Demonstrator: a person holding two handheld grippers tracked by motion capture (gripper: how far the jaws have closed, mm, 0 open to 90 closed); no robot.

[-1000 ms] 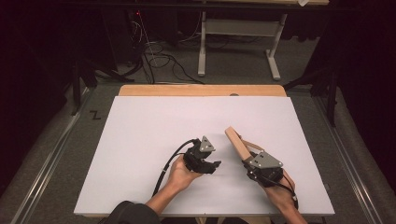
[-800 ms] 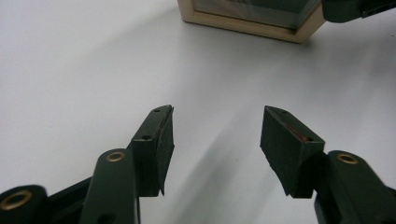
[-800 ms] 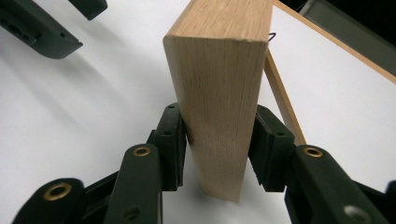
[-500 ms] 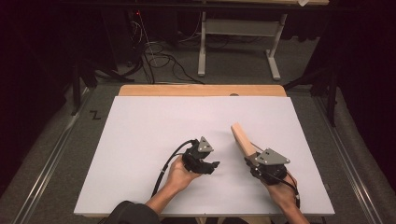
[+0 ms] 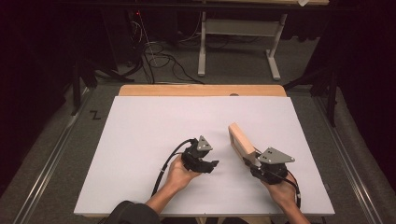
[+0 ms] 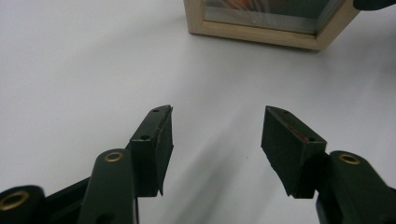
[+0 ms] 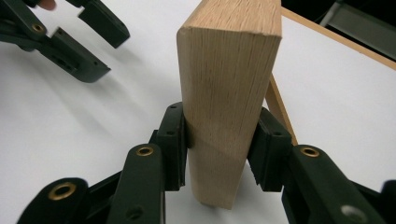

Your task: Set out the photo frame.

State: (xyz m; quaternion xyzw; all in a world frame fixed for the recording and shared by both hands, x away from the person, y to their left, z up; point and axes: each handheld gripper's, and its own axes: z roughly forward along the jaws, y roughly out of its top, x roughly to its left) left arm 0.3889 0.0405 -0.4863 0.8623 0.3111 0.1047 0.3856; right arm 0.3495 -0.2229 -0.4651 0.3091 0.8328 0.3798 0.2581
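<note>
Light-coloured wood forms the thick rectangular frame (image 5: 241, 140), which stands on edge on the white worktop (image 5: 140, 140), right of centre in the high view. The right tongs (image 5: 253, 160) are clenched on the near end of this frame; in the right gripper view the two black jaws press against opposite faces of the frame (image 7: 229, 93), and its lower end sits just above or on the white surface, which of the two cannot be determined. The right hand (image 5: 280, 189) holds these tongs from the near edge of the worktop. The left tongs (image 5: 211, 164) are released, jaws spread with nothing between them, low over the white surface, just to the left of the frame and apart from it. The left hand (image 5: 180, 173) grips their body. In the left gripper view, the wooden frame (image 6: 266, 28) lies ahead of the spread jaws, with a glazed panel set inside its border.
</note>
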